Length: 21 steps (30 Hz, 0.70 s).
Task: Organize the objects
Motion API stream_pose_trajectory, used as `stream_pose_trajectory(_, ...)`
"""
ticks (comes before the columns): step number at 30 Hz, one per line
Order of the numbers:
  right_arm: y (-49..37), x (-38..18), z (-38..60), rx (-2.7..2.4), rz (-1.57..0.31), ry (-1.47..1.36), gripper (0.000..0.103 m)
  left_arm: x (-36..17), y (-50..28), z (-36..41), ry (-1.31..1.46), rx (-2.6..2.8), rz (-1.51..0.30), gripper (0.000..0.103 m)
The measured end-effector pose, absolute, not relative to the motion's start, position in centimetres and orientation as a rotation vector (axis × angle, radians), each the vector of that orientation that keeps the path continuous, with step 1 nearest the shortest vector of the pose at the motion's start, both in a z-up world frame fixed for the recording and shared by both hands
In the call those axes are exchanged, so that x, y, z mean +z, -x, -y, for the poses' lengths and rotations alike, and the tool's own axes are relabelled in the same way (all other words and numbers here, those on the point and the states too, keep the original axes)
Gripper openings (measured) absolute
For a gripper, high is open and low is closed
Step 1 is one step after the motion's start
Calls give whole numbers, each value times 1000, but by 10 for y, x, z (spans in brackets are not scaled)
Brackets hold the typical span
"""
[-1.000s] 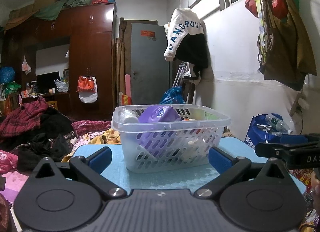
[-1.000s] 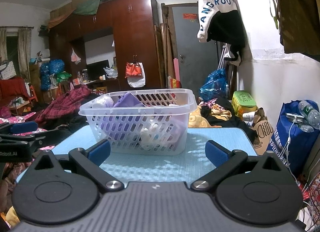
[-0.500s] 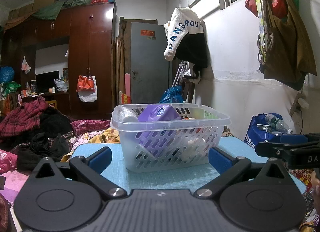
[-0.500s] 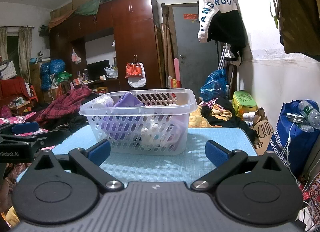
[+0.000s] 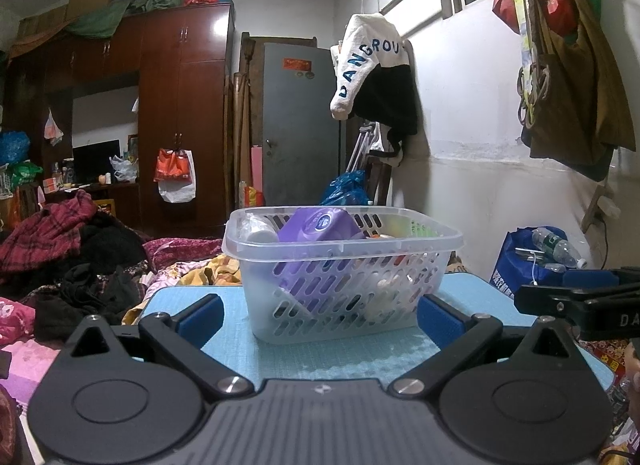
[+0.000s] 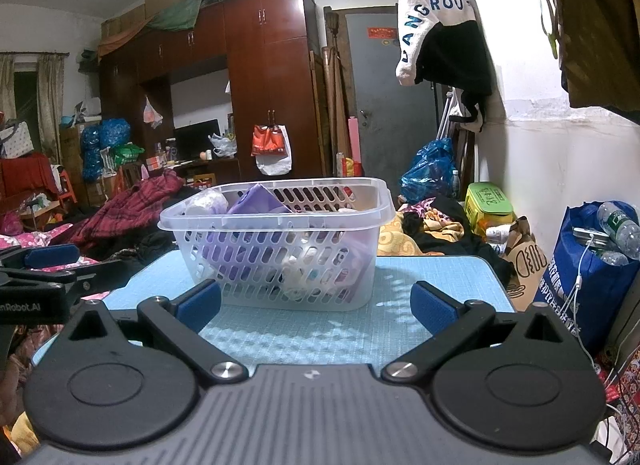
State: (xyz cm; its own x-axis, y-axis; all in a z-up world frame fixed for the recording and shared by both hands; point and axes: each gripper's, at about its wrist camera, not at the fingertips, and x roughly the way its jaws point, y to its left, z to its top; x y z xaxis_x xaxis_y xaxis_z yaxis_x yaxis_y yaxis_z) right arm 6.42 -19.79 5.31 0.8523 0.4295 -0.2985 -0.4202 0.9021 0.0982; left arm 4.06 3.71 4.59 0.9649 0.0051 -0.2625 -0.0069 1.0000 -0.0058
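Note:
A clear slotted plastic basket [image 5: 448, 243] stands on a light blue mat [image 5: 236, 329]. It holds a purple pack [image 5: 320, 225], a white bottle [image 5: 256, 229] and several small items. My left gripper [image 5: 318, 319] is open and empty, just in front of the basket. In the right wrist view the basket [image 6: 376, 205] and purple pack [image 6: 256, 203] stand ahead of my right gripper [image 6: 316, 303], which is open and empty. Each gripper shows at the edge of the other's view.
The mat [image 6: 420, 277] ends near a blue bag with water bottles [image 6: 592, 265] on the right. Piled clothes [image 5: 60, 233] lie to the left. A wardrobe [image 5: 180, 113] and a grey door [image 5: 300, 125] stand behind. Bags hang on the wall [image 5: 568, 65].

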Motion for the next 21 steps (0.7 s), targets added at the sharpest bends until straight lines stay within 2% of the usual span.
stream_pose_trajectory(21,-64,53,198,446,-320,-29,103,46,-42,-39,7,9,-267,103)
